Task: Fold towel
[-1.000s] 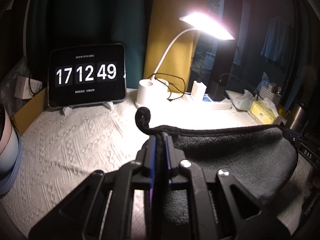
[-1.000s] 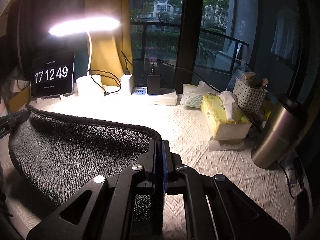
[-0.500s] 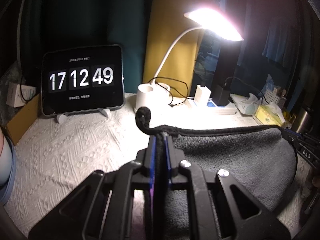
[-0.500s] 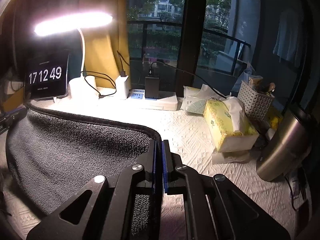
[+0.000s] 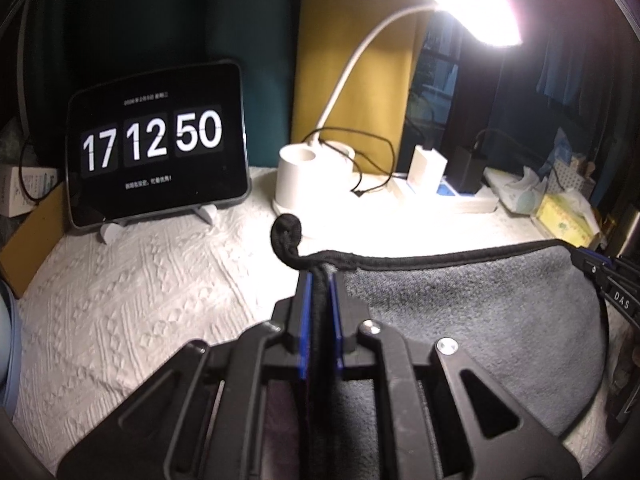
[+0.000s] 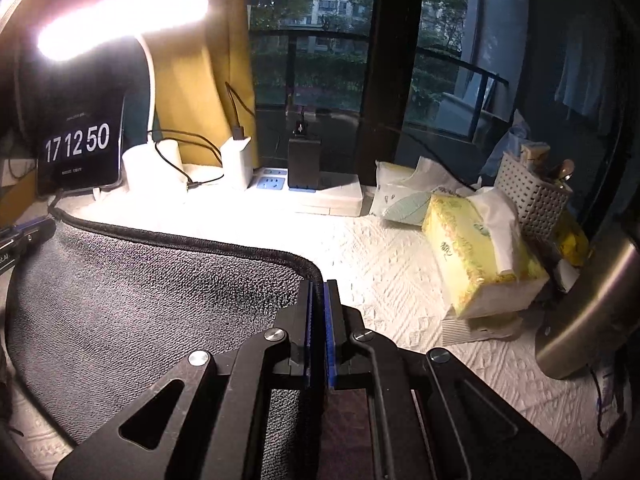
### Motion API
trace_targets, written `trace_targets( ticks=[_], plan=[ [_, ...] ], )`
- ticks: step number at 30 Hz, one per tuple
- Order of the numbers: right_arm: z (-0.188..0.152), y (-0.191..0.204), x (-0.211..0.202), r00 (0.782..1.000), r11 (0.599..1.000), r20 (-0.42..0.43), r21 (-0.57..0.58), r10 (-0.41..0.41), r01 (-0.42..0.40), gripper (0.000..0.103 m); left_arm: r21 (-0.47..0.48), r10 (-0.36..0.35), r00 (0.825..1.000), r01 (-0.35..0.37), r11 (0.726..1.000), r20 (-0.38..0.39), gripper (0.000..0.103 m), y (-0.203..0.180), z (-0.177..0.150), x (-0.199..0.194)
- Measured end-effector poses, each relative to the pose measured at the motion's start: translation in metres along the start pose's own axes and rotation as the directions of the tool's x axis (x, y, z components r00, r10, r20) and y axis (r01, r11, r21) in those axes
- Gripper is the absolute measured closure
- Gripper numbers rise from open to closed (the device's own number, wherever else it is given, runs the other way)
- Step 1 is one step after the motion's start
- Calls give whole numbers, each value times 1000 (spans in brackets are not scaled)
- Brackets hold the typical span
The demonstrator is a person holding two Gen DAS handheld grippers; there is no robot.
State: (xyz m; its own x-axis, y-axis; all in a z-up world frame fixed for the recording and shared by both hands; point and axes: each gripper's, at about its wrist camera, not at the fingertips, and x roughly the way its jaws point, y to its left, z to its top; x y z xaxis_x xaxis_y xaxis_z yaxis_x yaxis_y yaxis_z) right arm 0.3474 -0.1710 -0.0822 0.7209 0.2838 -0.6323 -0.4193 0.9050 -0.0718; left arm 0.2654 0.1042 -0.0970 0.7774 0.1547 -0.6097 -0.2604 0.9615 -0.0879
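A dark grey towel (image 5: 472, 320) with a black hem hangs stretched between my two grippers above a white textured tablecloth (image 5: 132, 292). My left gripper (image 5: 319, 280) is shut on the towel's left corner, whose hanging loop (image 5: 286, 234) curls up beyond the fingertips. My right gripper (image 6: 318, 286) is shut on the towel's (image 6: 140, 312) right corner. The right gripper also shows at the right edge of the left wrist view (image 5: 600, 272), and the left gripper at the left edge of the right wrist view (image 6: 24, 236). The towel sags in a curve between them.
At the back stand a tablet clock (image 5: 156, 148), a lit white desk lamp (image 5: 304, 184), chargers on a power strip (image 6: 304, 188). On the right are a yellow tissue box (image 6: 476, 256), a white basket (image 6: 532, 196) and a steel flask (image 6: 592, 312).
Both grippers have moved forward toward the back of the table with the towel still held; the lamp and clock loom larger. The clock reads 17 12 50 instead of 49.
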Motion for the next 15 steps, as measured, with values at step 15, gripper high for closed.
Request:
trace_targets(
  ticks=[15],
  plan=[
    [-14,-1,46,994,1000,-105,10,17,-17,97,-25,5,987,-9,1000,-163,94,7,-10,49]
  ],
)
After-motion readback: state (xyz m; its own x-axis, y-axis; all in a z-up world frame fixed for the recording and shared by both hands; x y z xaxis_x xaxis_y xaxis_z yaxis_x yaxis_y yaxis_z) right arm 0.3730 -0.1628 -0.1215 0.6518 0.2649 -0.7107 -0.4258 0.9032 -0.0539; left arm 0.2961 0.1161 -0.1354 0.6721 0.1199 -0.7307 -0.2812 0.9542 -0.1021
